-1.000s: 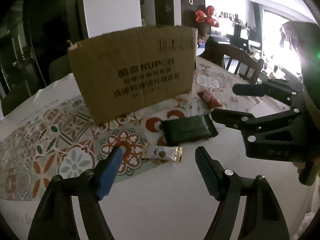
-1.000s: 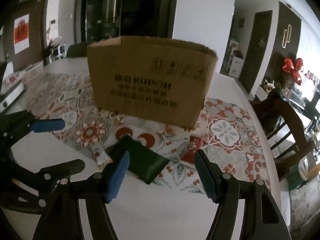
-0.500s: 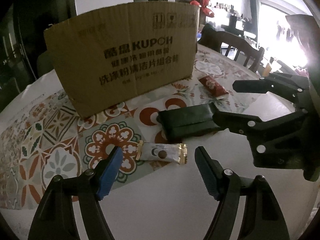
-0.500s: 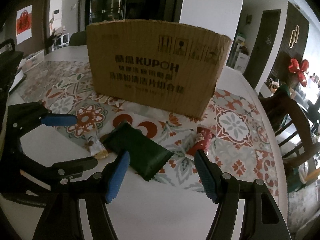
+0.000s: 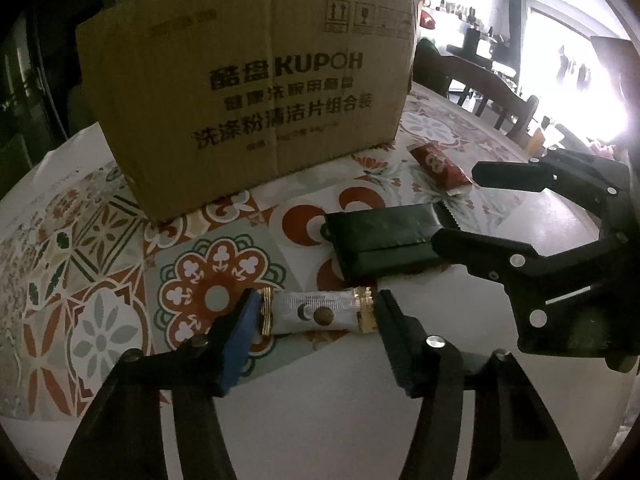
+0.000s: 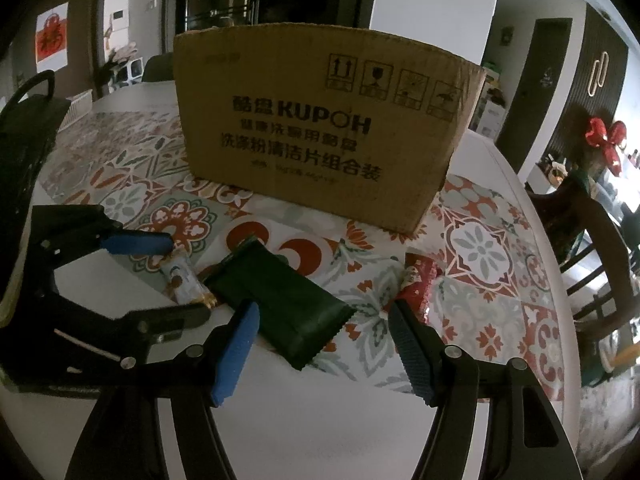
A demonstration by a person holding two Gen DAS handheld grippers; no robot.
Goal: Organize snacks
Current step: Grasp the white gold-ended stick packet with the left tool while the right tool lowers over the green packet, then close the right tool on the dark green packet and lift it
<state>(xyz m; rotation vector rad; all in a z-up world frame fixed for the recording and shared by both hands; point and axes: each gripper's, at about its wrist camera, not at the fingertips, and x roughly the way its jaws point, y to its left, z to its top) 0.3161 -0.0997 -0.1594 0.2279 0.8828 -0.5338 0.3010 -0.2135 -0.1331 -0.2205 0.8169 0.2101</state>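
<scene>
The left gripper (image 5: 316, 314) brackets the silver snack bar (image 5: 318, 314) lengthwise; its jaws have just been closing, and the pads meet the bar's gold ends. The right gripper (image 6: 324, 332) stands open over the dark green packet (image 6: 280, 300), gripping nothing. Three snacks lie on the patterned mat (image 5: 120, 280) near the table's front edge, before one cardboard box (image 6: 320, 128). The red packet (image 5: 438, 166) shows whole only in the left view.

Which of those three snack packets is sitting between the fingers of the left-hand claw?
The small silver packet with gold ends, lying crosswise between the left gripper. The dark green packet and red packet lie farther off.
</scene>
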